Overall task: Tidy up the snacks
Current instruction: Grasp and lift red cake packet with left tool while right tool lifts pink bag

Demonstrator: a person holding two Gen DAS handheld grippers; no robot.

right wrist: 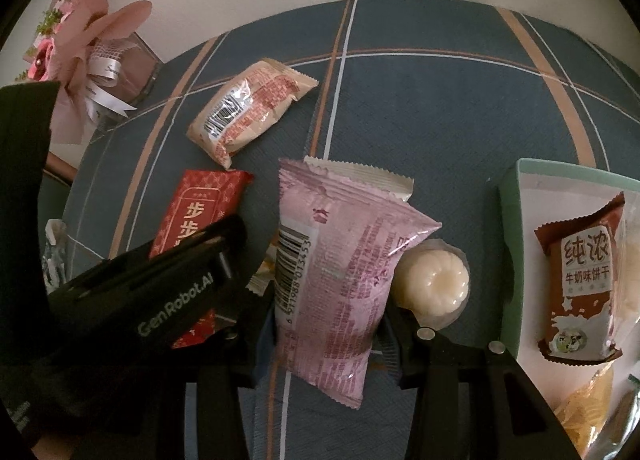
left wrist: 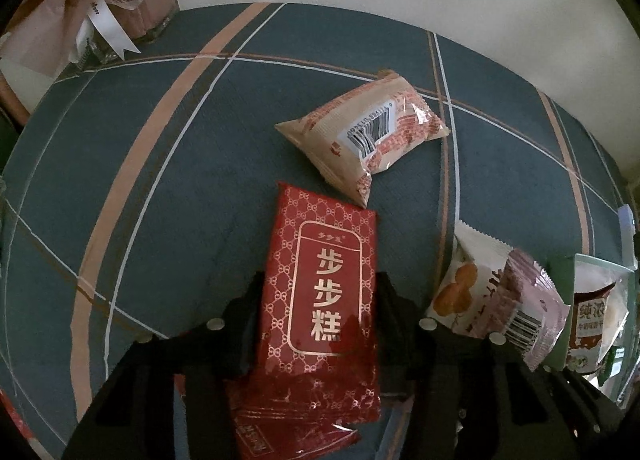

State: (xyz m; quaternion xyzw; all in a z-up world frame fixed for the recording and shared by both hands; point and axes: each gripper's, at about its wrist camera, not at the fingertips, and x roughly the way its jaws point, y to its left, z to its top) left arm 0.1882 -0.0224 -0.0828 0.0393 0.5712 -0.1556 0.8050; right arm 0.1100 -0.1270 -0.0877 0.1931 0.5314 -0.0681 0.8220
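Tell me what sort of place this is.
Probably a home table: a plaid tablecloth against a plain wall, a ribboned pink flower bouquet in the corner, wrapped snacks beside a pale green tray.

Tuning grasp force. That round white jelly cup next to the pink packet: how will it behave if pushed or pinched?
The jelly cup looks round and domed, so a sideways push may make it slide or spin on the tablecloth. Its glossy clear shell probably feels slippery to pads. The fluted filling looks soft, so a hard pinch could well dent the thin cup.
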